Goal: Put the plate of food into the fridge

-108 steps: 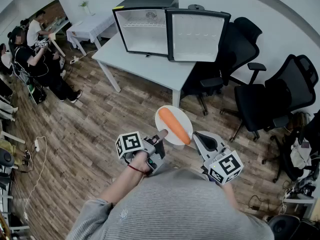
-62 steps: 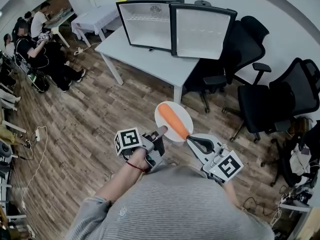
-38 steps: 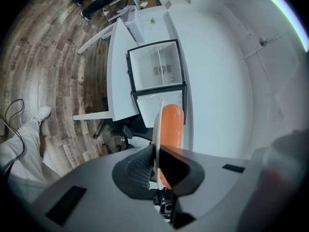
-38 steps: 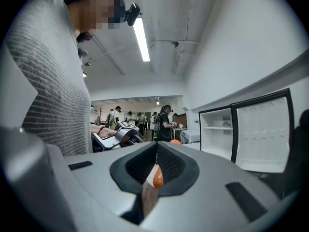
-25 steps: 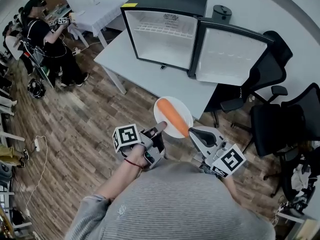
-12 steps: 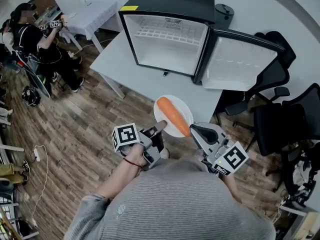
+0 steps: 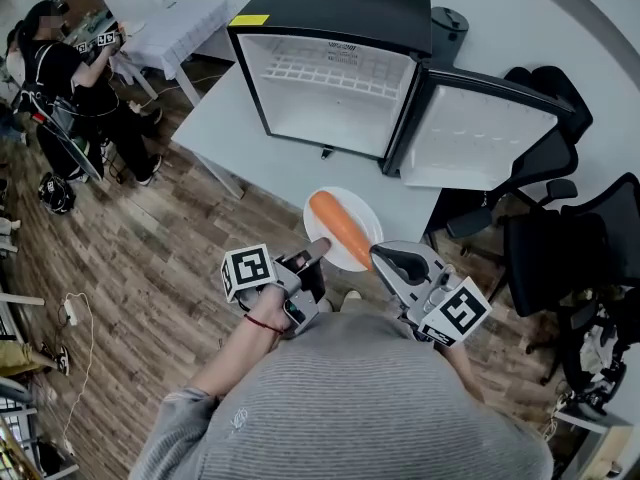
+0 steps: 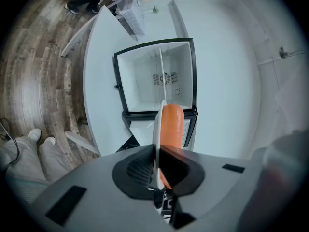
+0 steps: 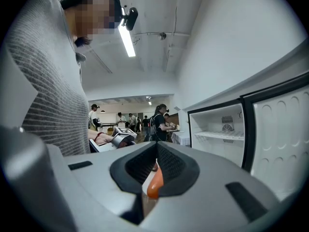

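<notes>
left gripper (image 7: 318, 251): clamped on plate (image 7: 366, 220) rim, 7 o'clock
right gripper (image 7: 380, 257): pinched on rim, 4 o'clock
plate: held mid-air, carrot (image 7: 340, 229) on it
fridge (image 7: 330, 78): open, 12 o'clock of plate

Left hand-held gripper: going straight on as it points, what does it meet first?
Past the white round plate that the left hand-held gripper grips, likely the open black mini fridge, near its hinge side; depth is unclear.

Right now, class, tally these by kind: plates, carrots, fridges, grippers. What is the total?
plate: 1
carrot: 1
fridge: 1
grippers: 2, left gripper and right gripper
Total: 5
</notes>
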`<state>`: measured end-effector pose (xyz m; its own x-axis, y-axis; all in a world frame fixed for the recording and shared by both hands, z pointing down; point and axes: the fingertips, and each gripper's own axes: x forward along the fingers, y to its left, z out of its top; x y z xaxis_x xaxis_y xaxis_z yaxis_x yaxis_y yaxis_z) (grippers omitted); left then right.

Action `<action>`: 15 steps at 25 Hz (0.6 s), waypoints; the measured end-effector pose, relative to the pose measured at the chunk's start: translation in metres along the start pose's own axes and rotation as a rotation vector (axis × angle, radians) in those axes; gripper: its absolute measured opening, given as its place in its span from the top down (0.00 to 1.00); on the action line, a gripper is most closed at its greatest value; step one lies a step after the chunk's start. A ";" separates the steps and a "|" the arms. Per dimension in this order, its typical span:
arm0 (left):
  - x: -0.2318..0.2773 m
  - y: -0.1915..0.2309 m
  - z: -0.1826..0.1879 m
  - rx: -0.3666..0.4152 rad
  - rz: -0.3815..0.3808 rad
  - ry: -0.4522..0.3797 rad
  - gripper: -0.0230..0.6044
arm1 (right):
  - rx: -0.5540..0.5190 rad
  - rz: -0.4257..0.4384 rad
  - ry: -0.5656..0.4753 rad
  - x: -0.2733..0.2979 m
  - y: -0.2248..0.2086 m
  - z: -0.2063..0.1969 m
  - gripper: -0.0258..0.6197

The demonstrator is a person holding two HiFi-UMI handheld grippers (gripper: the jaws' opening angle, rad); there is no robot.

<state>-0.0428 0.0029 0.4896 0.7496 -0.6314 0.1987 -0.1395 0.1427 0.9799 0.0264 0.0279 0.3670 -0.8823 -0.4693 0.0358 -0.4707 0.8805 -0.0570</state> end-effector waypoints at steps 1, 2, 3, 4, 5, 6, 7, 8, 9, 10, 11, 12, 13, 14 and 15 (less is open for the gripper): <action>0.003 -0.002 0.000 -0.004 -0.002 0.002 0.91 | -0.004 0.005 0.001 0.000 -0.004 0.002 0.94; 0.007 -0.005 0.001 -0.007 -0.009 0.005 0.91 | -0.008 0.007 -0.001 0.001 -0.008 0.005 0.94; 0.011 -0.008 0.002 -0.011 -0.019 0.006 0.91 | -0.011 0.005 -0.003 0.001 -0.013 0.007 0.94; 0.014 -0.011 0.004 -0.015 -0.027 0.005 0.91 | -0.011 0.000 -0.005 0.001 -0.018 0.009 0.94; 0.017 -0.013 0.006 -0.016 -0.031 0.003 0.91 | -0.010 -0.005 -0.005 0.001 -0.022 0.009 0.94; 0.019 -0.014 0.008 -0.018 -0.032 0.002 0.91 | -0.009 -0.008 -0.002 0.001 -0.026 0.009 0.94; 0.022 -0.014 0.009 -0.019 -0.030 0.001 0.91 | -0.008 -0.007 0.002 0.000 -0.029 0.008 0.94; 0.023 -0.012 0.011 -0.016 -0.025 0.000 0.91 | -0.007 -0.007 0.008 0.000 -0.032 0.007 0.94; 0.025 -0.011 0.012 -0.013 -0.019 -0.002 0.91 | -0.006 -0.007 0.013 0.000 -0.035 0.005 0.94; 0.026 -0.010 0.014 -0.012 -0.015 -0.004 0.91 | -0.003 -0.007 0.016 0.000 -0.038 0.004 0.94; 0.028 -0.010 0.016 -0.012 -0.014 -0.006 0.91 | 0.000 -0.007 0.017 0.001 -0.040 0.003 0.94; 0.030 -0.010 0.018 -0.013 -0.014 -0.007 0.91 | 0.003 -0.004 0.016 0.002 -0.043 0.003 0.94; 0.032 -0.010 0.019 -0.013 -0.013 -0.008 0.91 | 0.004 -0.001 0.014 0.004 -0.045 0.003 0.94; 0.034 -0.011 0.020 -0.014 -0.012 -0.010 0.91 | 0.004 0.004 0.013 0.005 -0.047 0.004 0.94; 0.035 -0.011 0.022 -0.016 -0.011 -0.012 0.91 | 0.005 0.009 0.011 0.006 -0.049 0.004 0.94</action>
<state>-0.0288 -0.0372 0.4865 0.7433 -0.6420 0.1880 -0.1209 0.1474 0.9817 0.0438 -0.0182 0.3663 -0.8862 -0.4609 0.0468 -0.4631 0.8841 -0.0628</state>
